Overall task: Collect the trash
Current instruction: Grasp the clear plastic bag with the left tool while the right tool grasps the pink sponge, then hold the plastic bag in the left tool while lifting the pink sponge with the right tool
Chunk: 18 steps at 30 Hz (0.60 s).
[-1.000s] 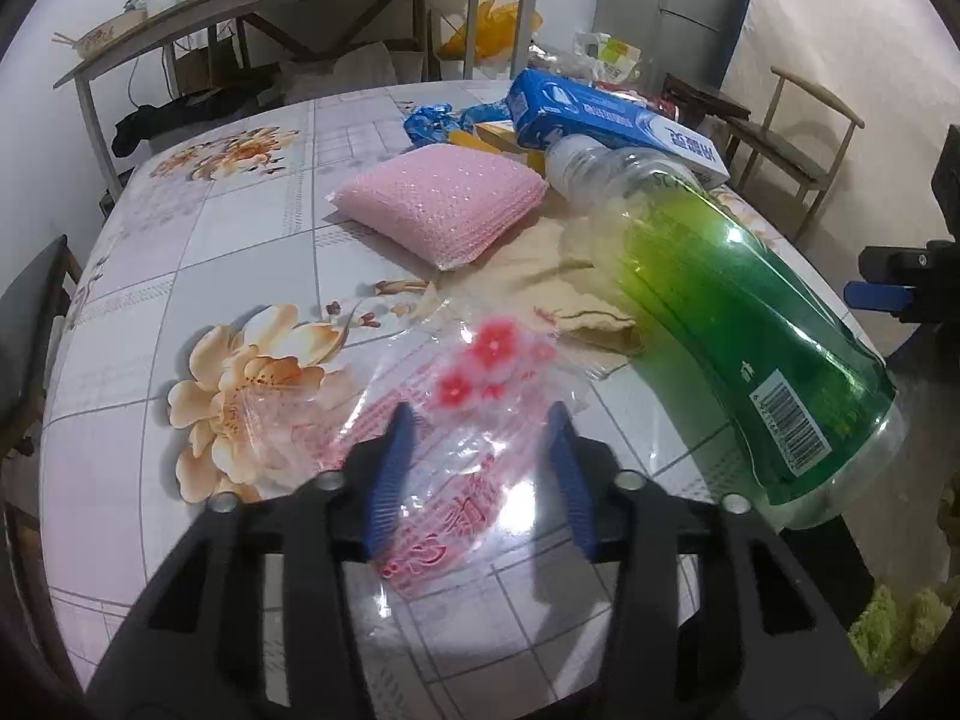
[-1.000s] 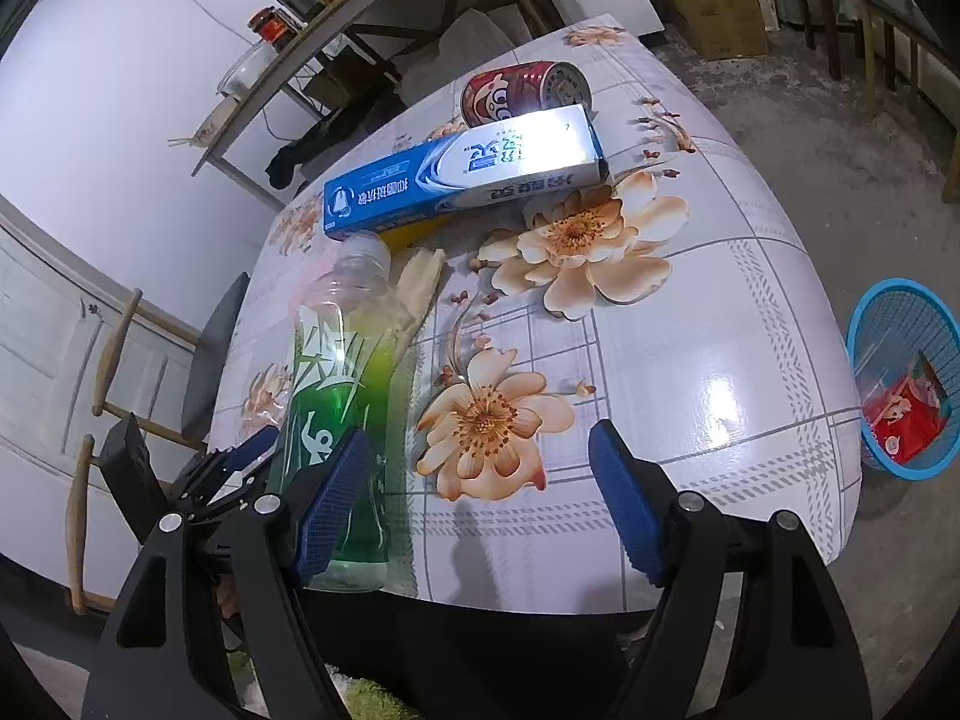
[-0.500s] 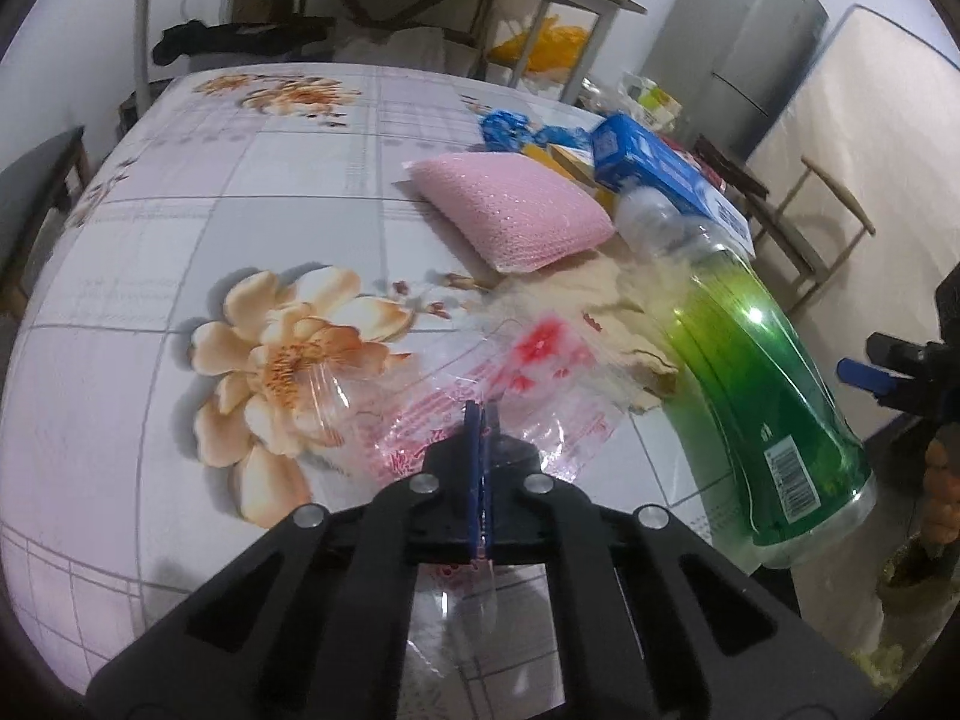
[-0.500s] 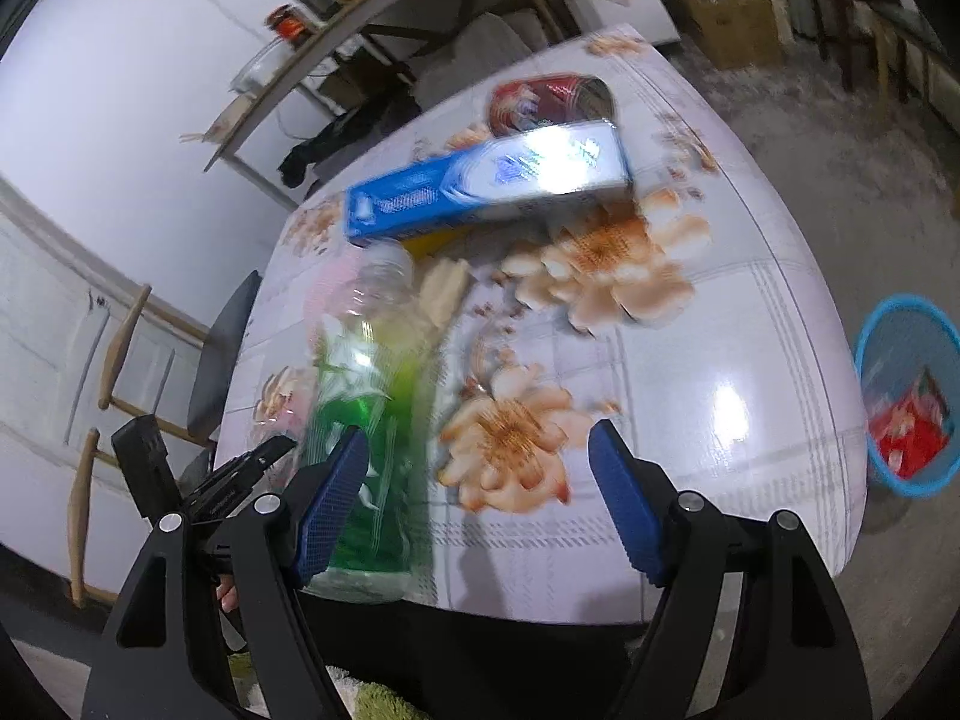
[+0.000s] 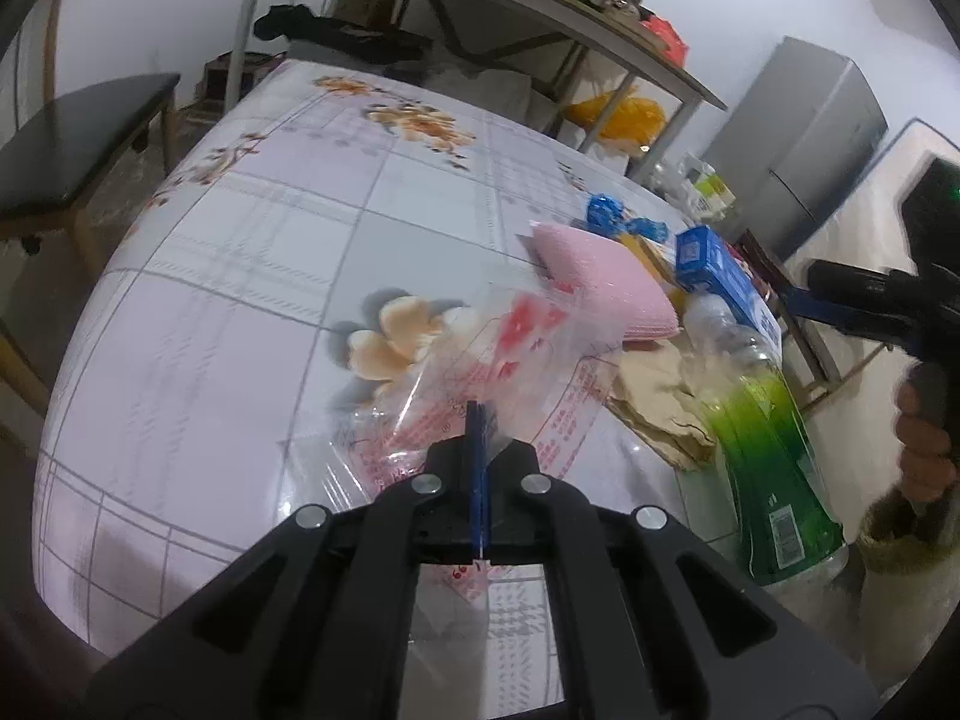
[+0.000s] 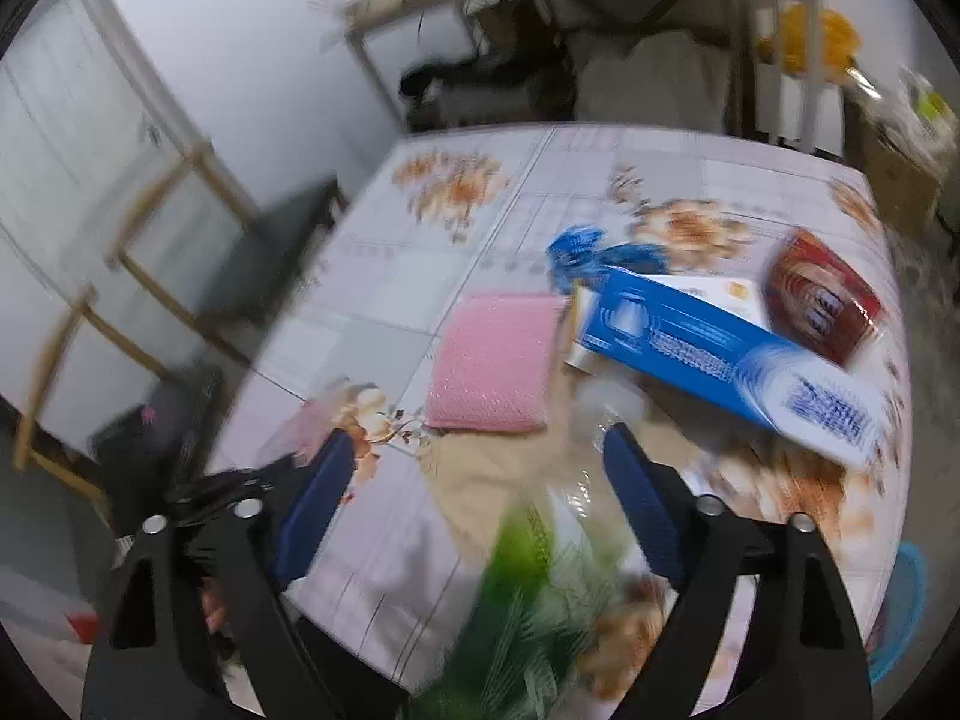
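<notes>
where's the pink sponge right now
In the left wrist view, the pink sponge lies on the floral table right of centre, beside the blue box, just behind the clear plastic wrapper.

right wrist view is being smeared by blur | green bottle (image 6: 528,594) base is being cut off | red can (image 6: 825,306) label is being left unreadable

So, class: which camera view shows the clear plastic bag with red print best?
The left wrist view: the clear plastic bag sits sharp and central, pinched in the shut left gripper, its red print readable as print. The right wrist view is motion-blurred; there only a faint pinkish smear by the left blue pad may be the bag.
</notes>
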Each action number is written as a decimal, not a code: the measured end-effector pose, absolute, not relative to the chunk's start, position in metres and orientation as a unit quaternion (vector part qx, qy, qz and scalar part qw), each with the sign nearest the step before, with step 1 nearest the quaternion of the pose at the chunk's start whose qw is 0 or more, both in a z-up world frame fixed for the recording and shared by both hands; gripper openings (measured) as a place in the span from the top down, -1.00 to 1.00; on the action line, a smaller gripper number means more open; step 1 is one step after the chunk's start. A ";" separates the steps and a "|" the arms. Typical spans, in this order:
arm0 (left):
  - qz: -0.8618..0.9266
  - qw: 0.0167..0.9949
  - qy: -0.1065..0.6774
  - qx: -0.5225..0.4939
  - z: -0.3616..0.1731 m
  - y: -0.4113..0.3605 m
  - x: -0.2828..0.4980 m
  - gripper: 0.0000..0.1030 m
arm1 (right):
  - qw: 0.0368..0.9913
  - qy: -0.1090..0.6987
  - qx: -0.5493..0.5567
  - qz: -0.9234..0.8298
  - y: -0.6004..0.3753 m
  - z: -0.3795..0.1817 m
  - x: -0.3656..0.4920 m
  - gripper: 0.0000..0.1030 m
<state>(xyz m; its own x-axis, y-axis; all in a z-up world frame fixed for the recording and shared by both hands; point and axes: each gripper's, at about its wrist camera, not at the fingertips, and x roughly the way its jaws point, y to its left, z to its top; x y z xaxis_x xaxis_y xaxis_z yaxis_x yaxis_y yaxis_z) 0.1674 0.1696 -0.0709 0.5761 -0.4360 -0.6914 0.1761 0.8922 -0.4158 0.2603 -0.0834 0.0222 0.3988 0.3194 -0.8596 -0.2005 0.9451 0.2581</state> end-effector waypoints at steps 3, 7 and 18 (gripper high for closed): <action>-0.173 0.871 0.430 -0.164 -0.075 0.174 0.168 1.00 | 0.818 0.559 0.003 0.131 -0.051 0.001 0.297 -0.64; -0.171 0.867 0.433 -0.177 -0.079 0.180 0.168 1.00 | 0.811 0.571 -0.046 0.118 -0.025 -0.016 0.319 -0.64; -0.181 0.863 0.434 -0.185 -0.084 0.184 0.168 1.00 | 0.804 0.588 -0.072 0.051 -0.022 -0.048 0.350 -0.64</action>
<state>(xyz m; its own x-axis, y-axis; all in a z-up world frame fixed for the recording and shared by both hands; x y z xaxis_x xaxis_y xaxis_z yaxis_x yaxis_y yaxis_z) 0.1684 0.1838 -0.0842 0.5568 -0.4738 -0.6823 0.1519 0.8656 -0.4771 0.3500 -0.0221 -0.0485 0.3042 -0.0026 -0.9526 -0.1656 0.9846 -0.0555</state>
